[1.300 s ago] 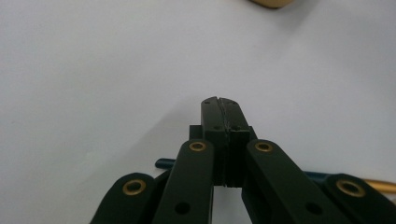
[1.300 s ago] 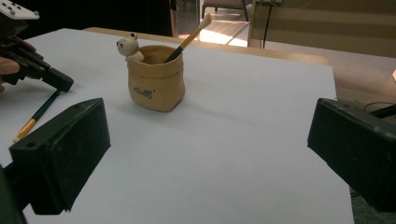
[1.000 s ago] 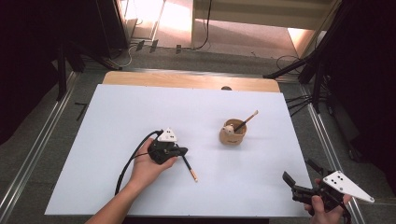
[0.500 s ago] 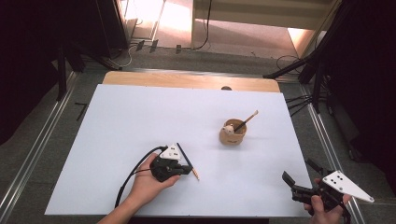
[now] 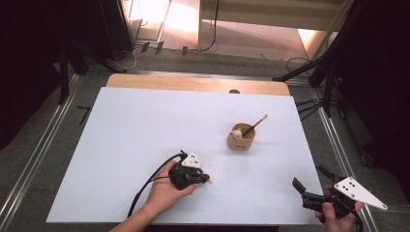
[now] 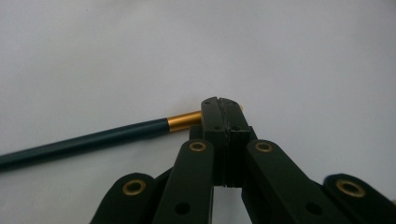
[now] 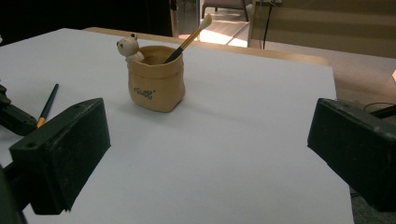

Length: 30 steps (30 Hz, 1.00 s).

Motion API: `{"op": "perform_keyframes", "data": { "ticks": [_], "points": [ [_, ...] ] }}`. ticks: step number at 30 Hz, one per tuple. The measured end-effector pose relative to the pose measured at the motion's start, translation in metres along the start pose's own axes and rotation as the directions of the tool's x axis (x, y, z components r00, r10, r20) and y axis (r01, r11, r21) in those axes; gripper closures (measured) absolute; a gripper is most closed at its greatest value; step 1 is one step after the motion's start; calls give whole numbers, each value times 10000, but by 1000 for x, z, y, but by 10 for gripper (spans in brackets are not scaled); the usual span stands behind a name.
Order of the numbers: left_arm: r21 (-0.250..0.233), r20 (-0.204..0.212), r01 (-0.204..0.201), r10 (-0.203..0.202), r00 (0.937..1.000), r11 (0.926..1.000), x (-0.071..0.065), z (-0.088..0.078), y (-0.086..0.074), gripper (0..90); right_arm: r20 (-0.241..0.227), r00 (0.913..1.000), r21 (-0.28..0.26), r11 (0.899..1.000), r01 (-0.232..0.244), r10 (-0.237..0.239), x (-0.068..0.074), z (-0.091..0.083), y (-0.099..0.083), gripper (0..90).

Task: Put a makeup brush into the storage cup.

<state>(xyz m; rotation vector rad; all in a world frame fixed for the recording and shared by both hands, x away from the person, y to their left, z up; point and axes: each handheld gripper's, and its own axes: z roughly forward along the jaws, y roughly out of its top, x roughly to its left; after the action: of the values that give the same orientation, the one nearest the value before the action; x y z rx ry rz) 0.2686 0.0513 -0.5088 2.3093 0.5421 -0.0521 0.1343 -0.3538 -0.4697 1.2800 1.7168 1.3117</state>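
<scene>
My left gripper (image 5: 205, 180) is low over the white table sheet (image 5: 145, 125), near its front edge. It is shut on a paintbrush with a dark teal handle (image 6: 84, 142). The jaws pinch the brush at its gold ferrule (image 6: 184, 120), and the gripper body hides most of the brush in the high view. In the right gripper view the same brush (image 7: 48, 105) slants up from the left gripper (image 7: 14, 116). A tan pot with a small bear figure (image 5: 241, 138) stands right of centre and holds a second brush (image 5: 256, 124). My right gripper (image 5: 309, 177) is open at the front right corner, with nothing between its fingers.
The right gripper view looks along the sheet toward the pot (image 7: 156, 79), with bare sheet between the two pads. A wooden table edge (image 5: 193, 83) runs along the far side. Dark stands and cables surround the table on the floor.
My left hand has moved toward the near edge and slightly right with the brush, and has sunk lower. The brush handle is now mostly hidden under the gripper. The right gripper has kept still.
</scene>
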Motion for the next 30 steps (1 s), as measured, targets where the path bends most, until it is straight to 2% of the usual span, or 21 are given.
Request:
{"op": "perform_keyframes", "data": {
  "ticks": [9,13,18,24,27,30],
  "points": [
    [-138,-126,161,-163,9998,9998,7,9,10,900,-47,10000,15,10000,-45,45,0,1,0,0],
    [-207,-206,369,-373,9991,9991,10,14,15,900,-42,10000,15,10000,-44,44,0,1,0,0],
    [-176,-416,233,-240,9988,9996,13,19,22,900,-49,10000,-6,10000,-42,42,0,1,-1,0],
    [-201,-402,446,-454,9982,9988,17,23,28,900,-27,10000,-3,10000,-26,26,-1,0,-1,0],
    [-12,-520,246,-247,9983,9997,17,24,31,900,-27,10000,-1,10000,-28,28,-1,0,-1,0],
    [44,-566,269,-266,9980,9996,19,26,34,900,-41,10000,6,10000,-45,45,0,1,-1,0]
  ]
}}
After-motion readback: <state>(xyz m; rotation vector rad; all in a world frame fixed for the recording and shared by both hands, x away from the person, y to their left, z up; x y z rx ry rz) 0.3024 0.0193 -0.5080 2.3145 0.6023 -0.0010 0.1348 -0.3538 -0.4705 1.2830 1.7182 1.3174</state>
